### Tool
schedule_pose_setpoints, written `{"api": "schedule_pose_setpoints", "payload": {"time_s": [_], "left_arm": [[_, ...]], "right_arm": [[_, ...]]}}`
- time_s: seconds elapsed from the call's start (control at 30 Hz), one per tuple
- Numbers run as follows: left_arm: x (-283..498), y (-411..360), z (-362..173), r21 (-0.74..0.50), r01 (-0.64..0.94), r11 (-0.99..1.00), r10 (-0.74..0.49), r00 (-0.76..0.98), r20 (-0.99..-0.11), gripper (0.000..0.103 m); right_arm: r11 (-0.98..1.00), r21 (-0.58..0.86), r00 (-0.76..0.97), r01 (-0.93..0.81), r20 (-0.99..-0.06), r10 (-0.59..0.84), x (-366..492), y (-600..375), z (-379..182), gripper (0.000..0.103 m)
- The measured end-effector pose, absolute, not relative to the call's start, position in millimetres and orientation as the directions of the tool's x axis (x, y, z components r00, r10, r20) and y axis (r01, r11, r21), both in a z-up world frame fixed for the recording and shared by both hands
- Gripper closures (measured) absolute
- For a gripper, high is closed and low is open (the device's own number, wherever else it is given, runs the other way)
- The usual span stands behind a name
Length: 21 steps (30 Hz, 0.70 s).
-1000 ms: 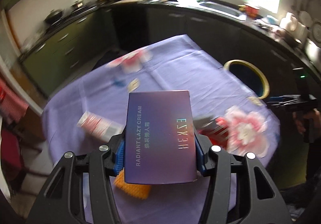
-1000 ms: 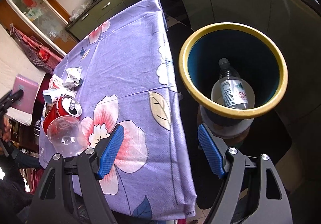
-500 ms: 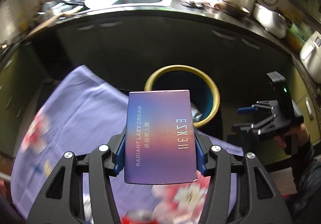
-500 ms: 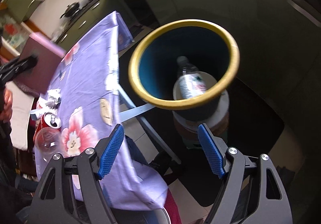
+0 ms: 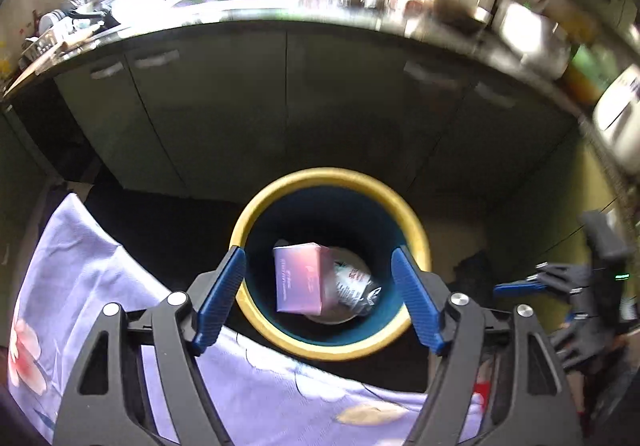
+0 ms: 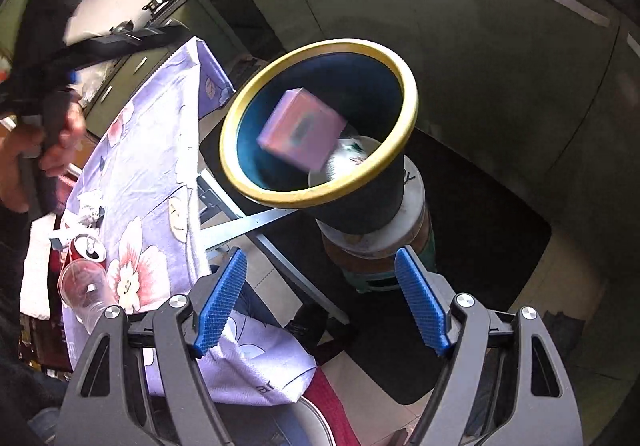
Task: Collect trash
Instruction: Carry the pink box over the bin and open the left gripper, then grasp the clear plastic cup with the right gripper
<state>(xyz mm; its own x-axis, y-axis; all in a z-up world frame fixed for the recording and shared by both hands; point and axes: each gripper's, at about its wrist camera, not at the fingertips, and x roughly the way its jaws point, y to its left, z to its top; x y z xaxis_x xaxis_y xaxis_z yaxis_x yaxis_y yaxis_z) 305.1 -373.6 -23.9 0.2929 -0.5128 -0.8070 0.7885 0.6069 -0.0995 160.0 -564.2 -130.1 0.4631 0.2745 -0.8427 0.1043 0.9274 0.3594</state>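
Purple box (image 5: 299,278) — one — inside the bin (image 5: 256,214); both tools, left (image 5: 319,300) just opened, right (image 6: 321,302), spread, empty.

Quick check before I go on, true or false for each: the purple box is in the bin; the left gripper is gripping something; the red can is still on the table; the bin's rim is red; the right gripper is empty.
1. The purple box is inside the bin. True.
2. The left gripper grips something. False: its jaws have just been opening and nothing is between them; the box is below, in the bin.
3. The red can is on the table. True, beside a clear plastic cup.
4. The bin's rim is red. False: it is yellow, the inside dark blue.
5. The right gripper is empty. True: open, nothing between its pads.
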Motion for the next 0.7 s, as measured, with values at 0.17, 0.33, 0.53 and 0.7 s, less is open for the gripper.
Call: {"api": "schedule_pose_setpoints", "payload": {"time_s": [0.17, 0.33, 0.53, 0.7], "left_arm": [[270, -291, 32, -0.156, 0.743, 0.651, -0.611, 0.390, -0.689, 0.012], [236, -190, 44, -0.209, 0.646, 0.734, -0.610, 0.492, -0.622, 0.010], [200, -86, 25, -0.200, 0.497, 0.845, -0.510, 0.631, -0.585, 0.009], [182, -32, 10, -0.196, 0.393, 0.898, -0.430, 0.693, -0.579, 0.008]], "right_arm": [[0.936, 0.346, 0.457, 0.059, -0.843, 0.283, 163, -542, -126, 0.027], [0.947, 0.318, 0.434, -0.036, -0.849, 0.302, 168, -499, -119, 0.027], [0.949, 0.249, 0.392, -0.193, -0.867, 0.308, 166, -428, -110, 0.027], [0.906, 0.227, 0.361, -0.358, -0.861, 0.359, 155, -361, -93, 0.027]]}}
